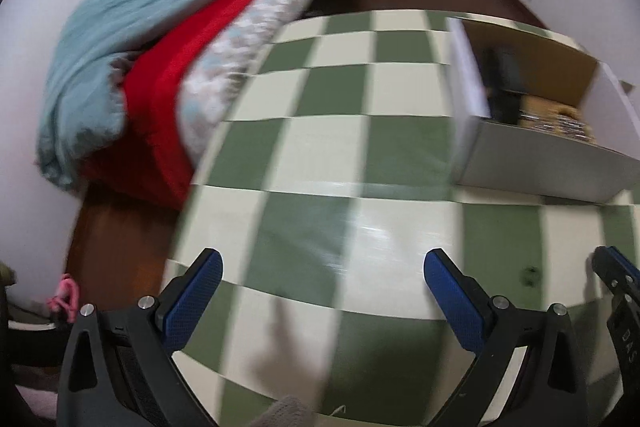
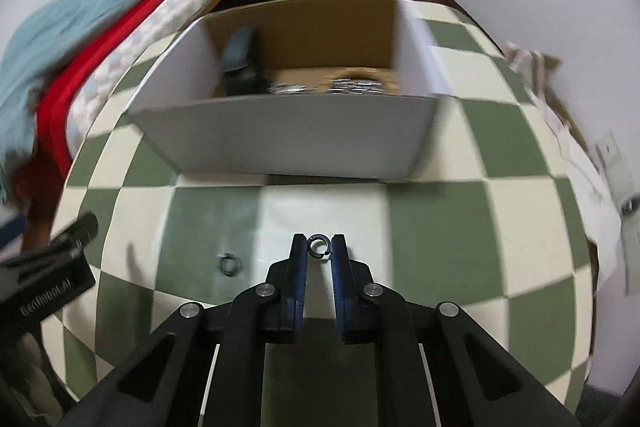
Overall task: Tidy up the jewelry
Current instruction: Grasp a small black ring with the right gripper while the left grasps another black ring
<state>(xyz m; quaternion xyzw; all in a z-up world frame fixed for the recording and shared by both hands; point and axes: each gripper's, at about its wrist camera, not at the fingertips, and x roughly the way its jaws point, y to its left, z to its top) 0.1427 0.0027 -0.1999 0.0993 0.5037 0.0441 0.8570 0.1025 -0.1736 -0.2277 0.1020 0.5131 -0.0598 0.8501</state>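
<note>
The right tongs (image 2: 319,247) pinch a ring (image 2: 319,246) off the floor (image 2: 440,227), the box (image 2: 288,135) beyond them next; the left tongs (image 1: 322,267) gape empty.

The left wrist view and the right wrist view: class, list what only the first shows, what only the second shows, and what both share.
Only the left wrist view: the left hand-held gripper, wide open over bare floor, and something pink at the left edge.
Only the right wrist view: the right hand-held gripper closed around a small dark ring.
Both: the checkered floor, the open white box, a second ring and the piled bedding.
</note>
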